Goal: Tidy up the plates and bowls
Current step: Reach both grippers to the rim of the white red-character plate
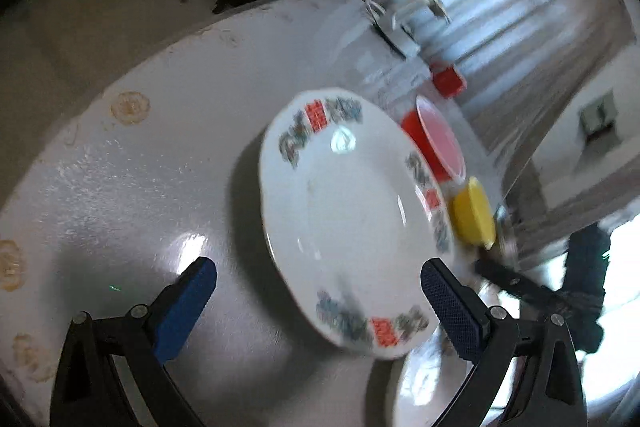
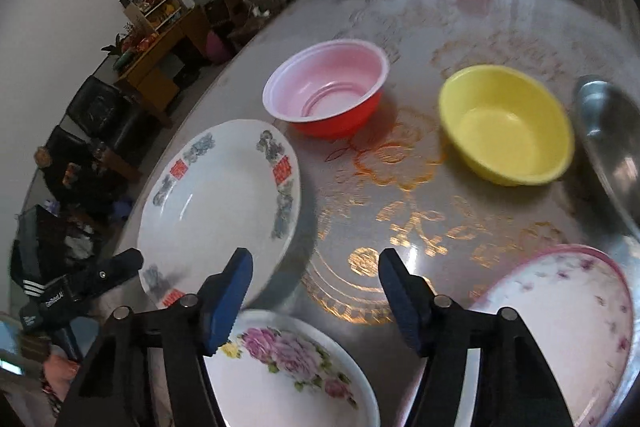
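Evidently the crockery is still spread out unsorted across the round table [image 2: 500,27]: nothing is stacked yet. In the right wrist view, the plate with red squares [image 2: 220,203] sits at about nine o'clock near the table's edge, the red bowl [image 2: 326,89] at twelve, and the yellow bowl [image 2: 506,123] at two, each apart from the others. A rose-patterned plate [image 2: 292,371] lies at six, and a pink-rimmed bowl [image 2: 568,331] at four, resting on a metal tray [image 2: 612,147].

The right gripper [image 2: 316,287] hangs over bare tabletop, jaws partly apart, nothing between them, touching nothing. Its left finger overlaps the rims of both plates only in the picture.

The left gripper [image 1: 320,303] stands wide apart around the near rim of the red-squared plate, pads [image 1: 452,311] seemingly clear of it, though blur leaves contact uncertain. Judging by this, that plate is the next to be lifted.
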The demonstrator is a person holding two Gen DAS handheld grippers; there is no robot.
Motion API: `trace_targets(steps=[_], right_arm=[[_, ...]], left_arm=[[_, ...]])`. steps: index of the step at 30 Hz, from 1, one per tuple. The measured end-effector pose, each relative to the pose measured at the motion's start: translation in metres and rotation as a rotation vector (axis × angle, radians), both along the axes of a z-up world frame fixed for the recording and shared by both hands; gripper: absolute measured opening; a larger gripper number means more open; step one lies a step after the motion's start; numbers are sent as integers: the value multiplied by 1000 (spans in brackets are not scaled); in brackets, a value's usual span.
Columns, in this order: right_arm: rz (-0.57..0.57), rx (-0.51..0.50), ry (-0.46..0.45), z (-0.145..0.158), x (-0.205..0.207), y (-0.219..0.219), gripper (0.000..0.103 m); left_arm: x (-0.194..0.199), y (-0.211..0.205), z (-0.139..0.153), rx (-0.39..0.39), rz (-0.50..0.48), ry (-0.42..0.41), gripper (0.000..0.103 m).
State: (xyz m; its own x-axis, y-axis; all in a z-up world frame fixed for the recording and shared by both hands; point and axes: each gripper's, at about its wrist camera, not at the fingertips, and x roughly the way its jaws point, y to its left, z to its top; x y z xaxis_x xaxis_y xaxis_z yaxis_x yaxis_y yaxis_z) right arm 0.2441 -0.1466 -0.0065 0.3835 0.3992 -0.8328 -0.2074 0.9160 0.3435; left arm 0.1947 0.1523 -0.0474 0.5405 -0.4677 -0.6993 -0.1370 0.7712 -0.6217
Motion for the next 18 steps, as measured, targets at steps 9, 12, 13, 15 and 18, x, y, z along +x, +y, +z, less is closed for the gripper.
trace_targets(steps=[9,12,13,15,18], right_arm=[[31,169,124,-27,46,15,50],[44,194,150,-35,54,18,42],[48,198,152,-36,56,19,40],[57,200,151,-39,57,22,38],[69,214,157,-43,58,22,37]], left_arm=[[12,0,6,81,-1,-62,103],[16,0,6,106,-17,-72,102],[20,-2,6,123,-23,-79,101],[25,-6,7,149,-40,-92,99],[30,-9,4,162,-70,-79,83]])
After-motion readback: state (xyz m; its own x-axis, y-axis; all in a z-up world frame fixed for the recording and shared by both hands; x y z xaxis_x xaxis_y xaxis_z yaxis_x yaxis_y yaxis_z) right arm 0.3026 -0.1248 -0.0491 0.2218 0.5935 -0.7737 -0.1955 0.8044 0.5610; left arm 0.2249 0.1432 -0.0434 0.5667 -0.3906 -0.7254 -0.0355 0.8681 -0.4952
